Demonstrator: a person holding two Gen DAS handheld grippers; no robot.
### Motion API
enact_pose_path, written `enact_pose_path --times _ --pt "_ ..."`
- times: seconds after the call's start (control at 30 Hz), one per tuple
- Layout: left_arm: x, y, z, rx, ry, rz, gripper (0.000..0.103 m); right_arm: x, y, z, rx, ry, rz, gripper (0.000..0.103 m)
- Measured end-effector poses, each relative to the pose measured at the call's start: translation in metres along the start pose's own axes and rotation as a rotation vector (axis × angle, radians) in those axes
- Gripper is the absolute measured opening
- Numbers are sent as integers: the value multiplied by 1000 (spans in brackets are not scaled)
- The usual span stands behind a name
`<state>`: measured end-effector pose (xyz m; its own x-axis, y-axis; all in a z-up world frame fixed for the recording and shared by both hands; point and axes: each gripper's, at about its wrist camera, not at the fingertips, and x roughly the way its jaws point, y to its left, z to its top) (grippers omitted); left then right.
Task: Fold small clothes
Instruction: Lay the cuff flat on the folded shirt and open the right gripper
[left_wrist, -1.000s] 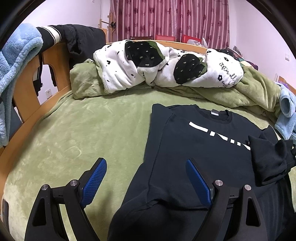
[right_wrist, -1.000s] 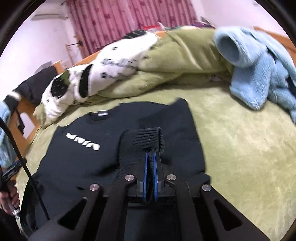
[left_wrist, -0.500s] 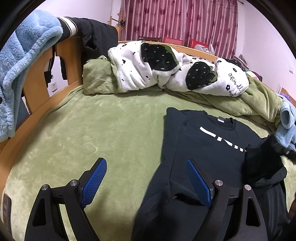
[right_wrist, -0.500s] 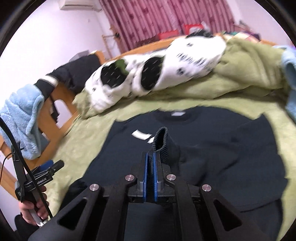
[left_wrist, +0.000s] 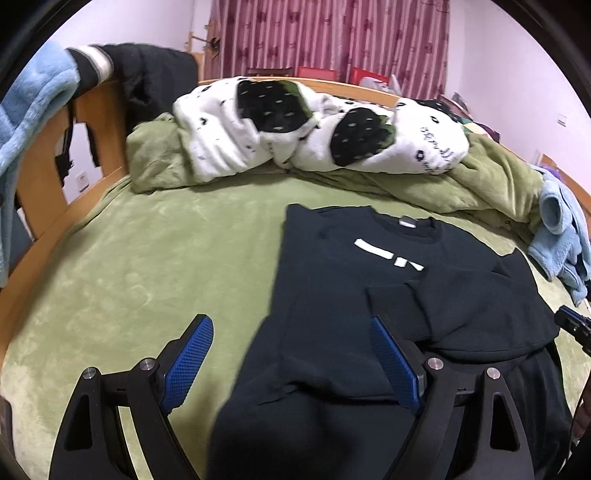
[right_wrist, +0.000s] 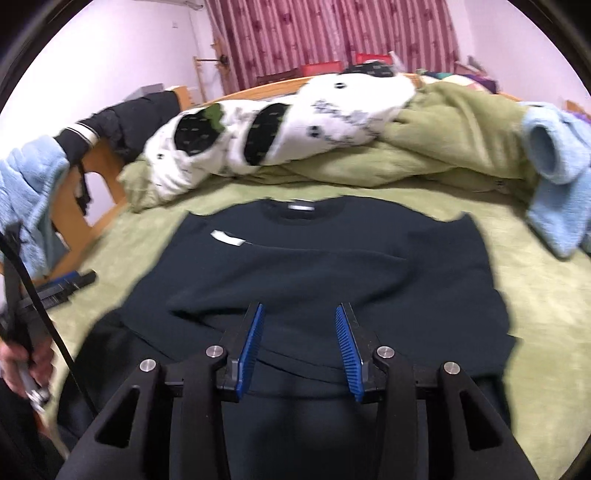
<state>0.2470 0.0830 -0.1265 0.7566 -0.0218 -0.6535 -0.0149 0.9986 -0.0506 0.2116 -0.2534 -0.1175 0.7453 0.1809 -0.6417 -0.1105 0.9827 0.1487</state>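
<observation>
A black sweatshirt (left_wrist: 332, 295) with white lettering lies flat on the green bed cover (left_wrist: 147, 277); it also shows in the right wrist view (right_wrist: 332, 266). Its right sleeve (left_wrist: 461, 306) lies folded across the chest, with the cuff toward the left. My left gripper (left_wrist: 291, 332) is open and empty above the sweatshirt's left lower edge. My right gripper (right_wrist: 299, 314) is open and empty just above the sweatshirt's lower middle. The tip of the right gripper shows at the right edge of the left wrist view (left_wrist: 572, 325).
A white and black patterned quilt (left_wrist: 314, 125) and bunched green blanket (left_wrist: 480, 184) lie at the head of the bed. Light blue fleece clothes (left_wrist: 565, 229) lie at the right. A wooden bed rail (left_wrist: 48, 184) with a blue towel and dark jacket is on the left.
My right gripper carried the sleeve cuff leftward across the chest, opened and let it go. The sleeve now lies flat on the sweatshirt. My left gripper stayed open.
</observation>
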Motion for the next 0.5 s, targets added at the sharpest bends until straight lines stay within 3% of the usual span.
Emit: enact_pose_path --times 0.23,0.5 --pt "21 -42 -1 47 23 -20 85 -9 -68 -19 60 -15 -71 40" --pt "74 -66 -3 51 87 -58 85 -14 -99 -22 81 -39 -69 40"
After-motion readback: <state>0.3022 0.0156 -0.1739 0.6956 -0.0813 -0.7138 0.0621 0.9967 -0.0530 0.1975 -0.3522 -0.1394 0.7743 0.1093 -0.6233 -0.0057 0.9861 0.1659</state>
